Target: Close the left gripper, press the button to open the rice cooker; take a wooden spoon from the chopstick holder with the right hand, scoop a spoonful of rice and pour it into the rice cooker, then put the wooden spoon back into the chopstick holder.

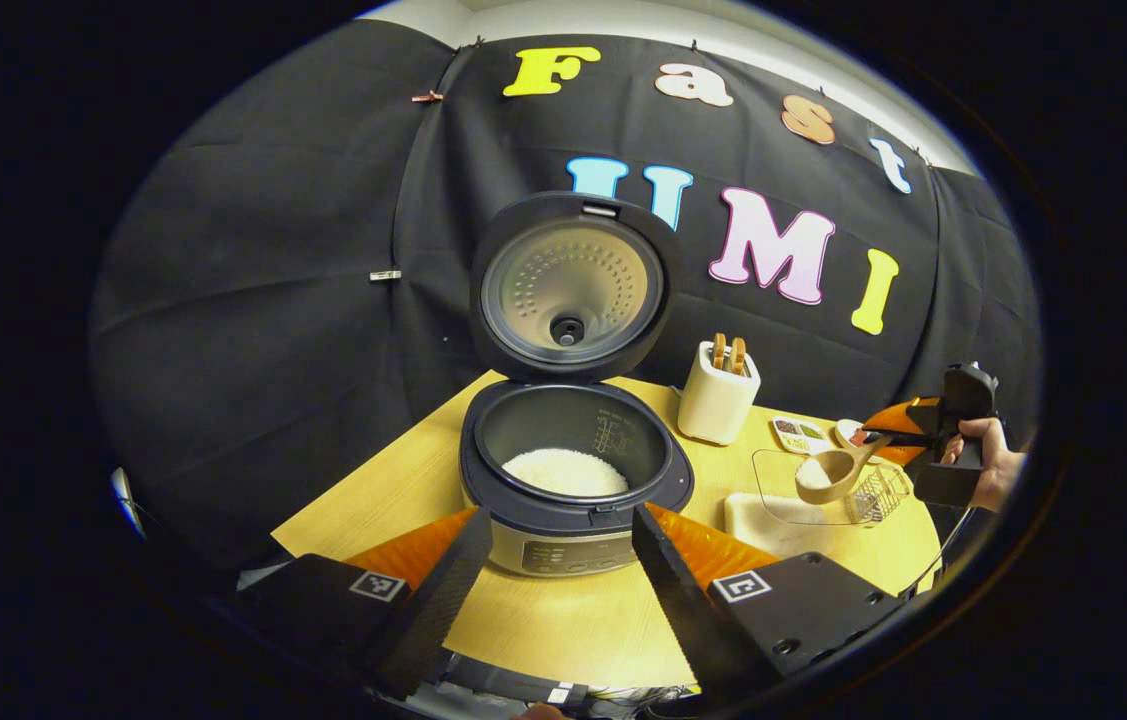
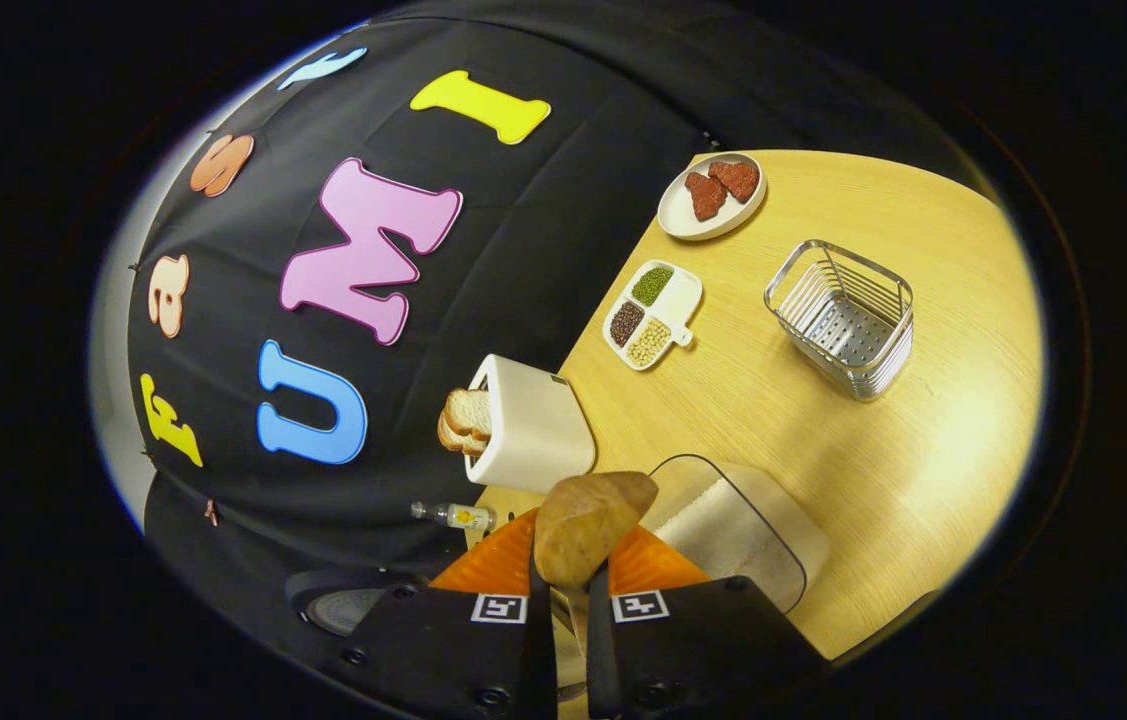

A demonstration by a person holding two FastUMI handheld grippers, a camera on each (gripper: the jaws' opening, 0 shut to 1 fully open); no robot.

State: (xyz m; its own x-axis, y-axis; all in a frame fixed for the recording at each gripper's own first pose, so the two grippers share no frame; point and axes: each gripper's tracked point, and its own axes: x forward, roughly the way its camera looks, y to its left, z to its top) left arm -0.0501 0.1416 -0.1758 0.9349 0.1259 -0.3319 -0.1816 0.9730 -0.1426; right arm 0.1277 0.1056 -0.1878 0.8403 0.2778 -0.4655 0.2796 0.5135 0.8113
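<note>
One rice cooker (image 1: 573, 470) sits lid-up; right gripper (image 2: 568, 590) clenched on one wooden spoon (image 2: 588, 525), left gripper (image 1: 553, 560) spread wide; spoon's maybe holding rice.

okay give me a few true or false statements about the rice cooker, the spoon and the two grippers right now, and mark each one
1. The rice cooker lid is open. True.
2. The right gripper holds the wooden spoon. True.
3. The left gripper is shut on the cooker's button. False: its fingers are spread apart, touching nothing.
4. The cooker's pot is bare inside. False: white rice lies in it.
5. The wire basket holds bread. False: it looks empty.
</note>
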